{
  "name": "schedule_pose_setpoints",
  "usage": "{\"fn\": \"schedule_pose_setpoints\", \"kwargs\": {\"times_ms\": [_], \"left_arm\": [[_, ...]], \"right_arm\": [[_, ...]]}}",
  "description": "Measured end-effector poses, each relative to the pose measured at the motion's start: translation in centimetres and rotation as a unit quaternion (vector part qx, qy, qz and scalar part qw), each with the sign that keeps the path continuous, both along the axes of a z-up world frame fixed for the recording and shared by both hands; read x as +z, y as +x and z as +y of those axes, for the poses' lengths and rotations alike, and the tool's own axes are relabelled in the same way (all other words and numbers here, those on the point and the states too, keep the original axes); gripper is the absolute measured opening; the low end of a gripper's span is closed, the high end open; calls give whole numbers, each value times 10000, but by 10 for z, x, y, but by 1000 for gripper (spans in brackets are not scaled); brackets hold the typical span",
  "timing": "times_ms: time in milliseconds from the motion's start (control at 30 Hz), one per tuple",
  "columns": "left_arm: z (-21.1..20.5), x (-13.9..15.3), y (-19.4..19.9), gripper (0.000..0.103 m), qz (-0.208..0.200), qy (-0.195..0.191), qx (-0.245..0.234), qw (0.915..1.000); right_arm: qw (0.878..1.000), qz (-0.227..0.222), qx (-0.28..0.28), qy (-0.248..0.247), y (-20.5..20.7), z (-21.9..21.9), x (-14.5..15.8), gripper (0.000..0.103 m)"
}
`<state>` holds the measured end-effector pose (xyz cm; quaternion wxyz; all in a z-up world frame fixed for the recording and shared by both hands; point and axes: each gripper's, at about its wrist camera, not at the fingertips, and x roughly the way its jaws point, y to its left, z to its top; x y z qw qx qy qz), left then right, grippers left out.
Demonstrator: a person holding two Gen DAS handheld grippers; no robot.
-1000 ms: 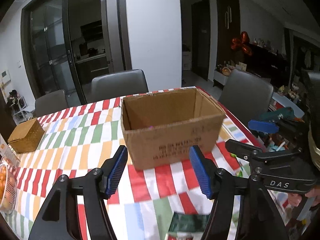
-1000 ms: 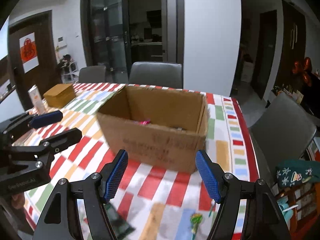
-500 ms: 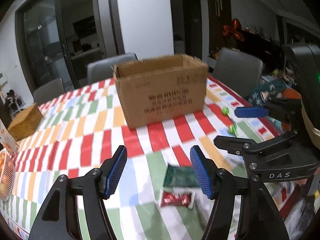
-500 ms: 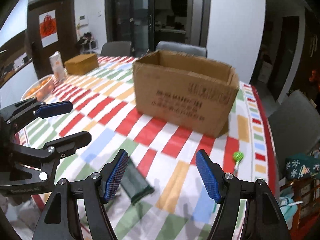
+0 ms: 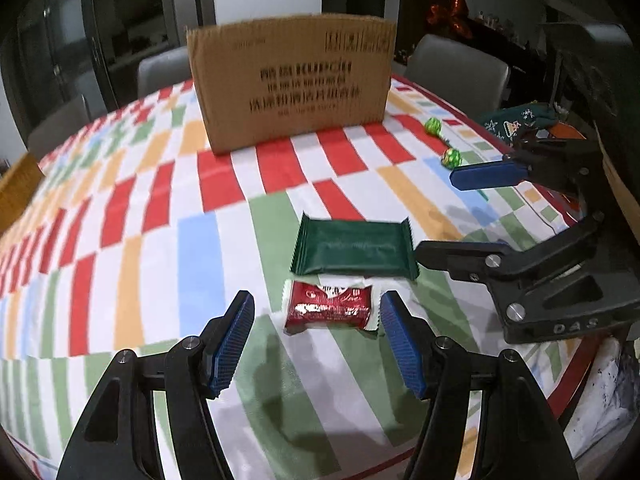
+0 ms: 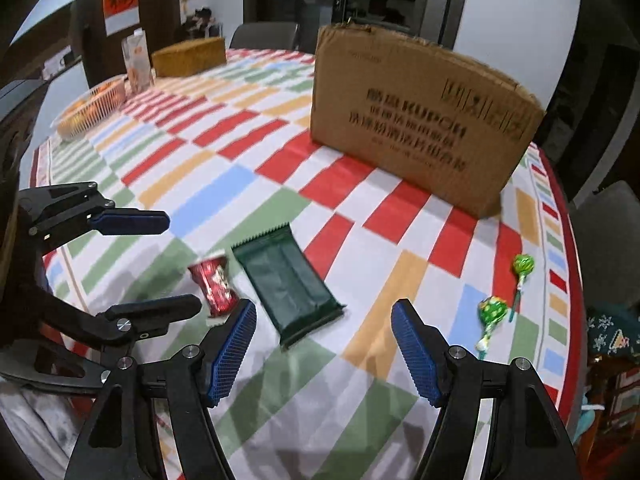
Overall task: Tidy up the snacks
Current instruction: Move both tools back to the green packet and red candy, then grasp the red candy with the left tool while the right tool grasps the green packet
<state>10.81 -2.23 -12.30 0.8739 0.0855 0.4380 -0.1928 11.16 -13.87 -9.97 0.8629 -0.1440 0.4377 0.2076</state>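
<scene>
A red snack packet [image 5: 329, 310] lies on the striped tablecloth between the open fingers of my left gripper [image 5: 316, 340]. A dark green wrapper [image 5: 354, 251] lies just beyond it. Both show in the right wrist view, the red packet [image 6: 214, 285] and the green wrapper [image 6: 289, 282]. My right gripper [image 6: 324, 350] is open and empty, low over the cloth near the green wrapper. Two green lollipops [image 6: 494, 312] lie to its right. A cardboard box [image 5: 290, 80] stands at the back, also in the right wrist view [image 6: 416, 128].
A basket of oranges [image 6: 90, 110], a carton [image 6: 138, 62] and a woven box [image 6: 188, 56] sit at the table's far left. Grey chairs [image 5: 456, 68] ring the table. The table's right edge [image 6: 576, 280] is close to the lollipops.
Both grippers have dropped from above the box and pulled back to the near side of the table. The red packet and green wrapper have come into view between the fingers.
</scene>
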Motion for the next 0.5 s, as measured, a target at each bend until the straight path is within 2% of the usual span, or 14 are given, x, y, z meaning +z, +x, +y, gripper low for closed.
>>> {"fn": "schedule_pose_setpoints", "kwargs": {"times_ms": [400, 500], "left_arm": [[-5, -19, 21, 63, 246, -132, 15, 9996], [-5, -21, 20, 55, 333, -260, -9, 9991]], "right_arm": [[9997, 230, 17, -105, 9, 0, -15, 71], [9996, 252, 35, -88, 11, 0, -15, 71]]}}
